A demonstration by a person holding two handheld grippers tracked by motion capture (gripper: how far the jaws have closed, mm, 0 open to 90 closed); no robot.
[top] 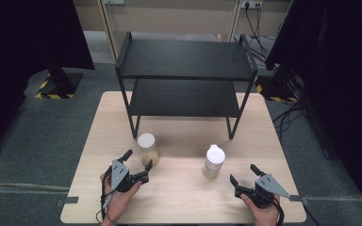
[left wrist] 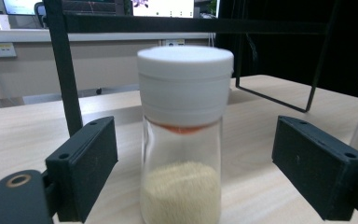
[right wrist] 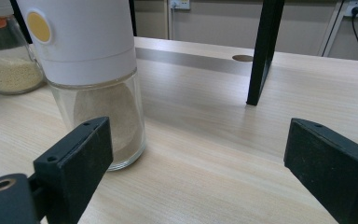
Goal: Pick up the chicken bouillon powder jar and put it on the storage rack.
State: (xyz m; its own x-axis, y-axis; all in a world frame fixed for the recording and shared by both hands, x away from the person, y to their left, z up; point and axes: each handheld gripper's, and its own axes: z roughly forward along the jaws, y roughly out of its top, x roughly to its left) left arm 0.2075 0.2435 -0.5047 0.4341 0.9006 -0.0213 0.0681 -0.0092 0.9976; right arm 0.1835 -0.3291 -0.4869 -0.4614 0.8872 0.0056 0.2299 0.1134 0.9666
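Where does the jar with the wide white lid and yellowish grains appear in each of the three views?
High view: jar left of centre, just ahead of the left gripper.
Left gripper view: centred between the open jaws.
Right gripper view: far upper left, behind the white-capped bottle.
Shared landmark: the black shelf.

The left gripper (left wrist: 193, 172) has its two black jaws wide apart, one on each side of a glass jar (left wrist: 182, 177) without touching it. The jar has a white lid (left wrist: 185, 79) and pale grains at its bottom. Behind it stands a black shelf frame (left wrist: 65, 70) on the wooden table (left wrist: 23, 135).
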